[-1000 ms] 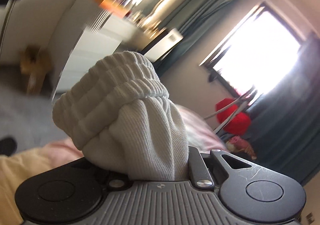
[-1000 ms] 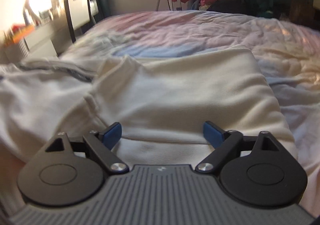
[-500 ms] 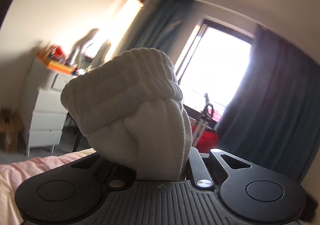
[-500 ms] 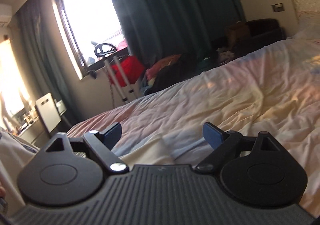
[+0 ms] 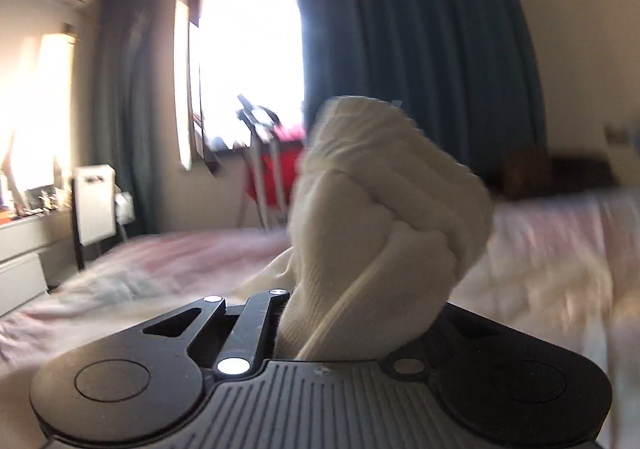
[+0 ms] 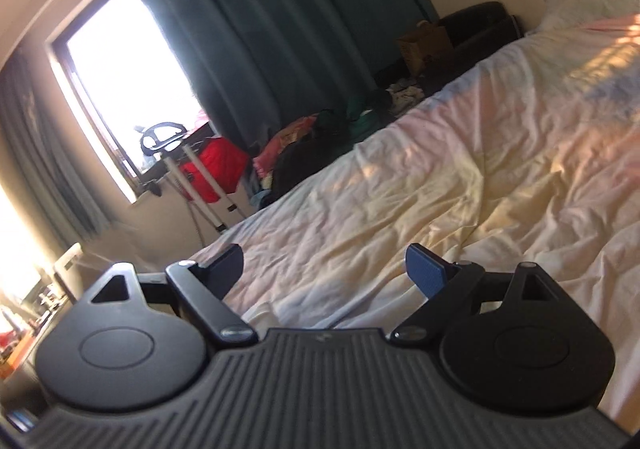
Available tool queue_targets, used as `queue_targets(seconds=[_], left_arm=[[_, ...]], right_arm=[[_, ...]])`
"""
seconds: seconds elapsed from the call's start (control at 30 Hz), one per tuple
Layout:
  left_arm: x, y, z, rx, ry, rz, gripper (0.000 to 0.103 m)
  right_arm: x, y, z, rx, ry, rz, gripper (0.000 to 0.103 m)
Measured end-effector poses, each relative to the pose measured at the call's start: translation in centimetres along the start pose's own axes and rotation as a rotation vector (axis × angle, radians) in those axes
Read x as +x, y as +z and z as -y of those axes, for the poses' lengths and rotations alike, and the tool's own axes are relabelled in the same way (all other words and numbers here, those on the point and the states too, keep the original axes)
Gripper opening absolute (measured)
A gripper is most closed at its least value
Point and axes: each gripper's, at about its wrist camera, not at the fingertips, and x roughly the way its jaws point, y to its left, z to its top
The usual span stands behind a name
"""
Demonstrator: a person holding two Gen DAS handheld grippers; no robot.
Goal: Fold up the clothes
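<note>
Swinging bedward, left gripper (image 5: 344, 313) gripping cuff (image 5: 384, 217)

I find no readable text, label, brand or number in either view — everything is too blurred or small.

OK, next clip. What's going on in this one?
Someone is folding clothes on a bed with a handheld gripper in each hand. The left gripper is shut on the ribbed cuff of a cream knit garment and holds it up in the air; that view is blurred. The right gripper is open and holds nothing, hanging over the rumpled bedsheet and pointing toward the window and dark green curtains. No finished fold is in view.
</note>
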Motion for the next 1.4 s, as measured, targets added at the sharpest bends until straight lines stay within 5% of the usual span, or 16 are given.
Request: queue_targets(seconds=[0.13,0.4,0.5,0.83,1.07,1.4], left_arm=[[0.2,-3.0,0.4,0.034,-0.011,-0.056,0.019],[-0.7,-1.7,-4.9,0.022,-0.11,-0.167,0.062],[-1.4,-1.3,-7.4,0.036,-0.15,-0.219,0.071],[-5.8,-0.8,-14.7,0.034,-0.197,-0.308,0.079],[-9.6,-1.6,-18.8,-0.046,-0.169,-0.343,0.081],[-9.5,-2.5,-22.0,-0.213,-0.239,-0.379,0.085]], right_arm=[[1.9,-0.7,1.1,0.057,0.008,-0.072,0.09],[3.4,-1.5,0.3,0.051,0.098,-0.133,0.09],[2.8,-1.8,-0.7,-0.003,0.097,-0.115,0.09],[2.8,-2.9,-2.4,-0.011,0.154,-0.216,0.09],[3.1,-2.9,-2.4,-0.011,0.1,-0.267,0.09],[5.9,-6.3,-1.5,0.197,0.185,-0.468,0.09]])
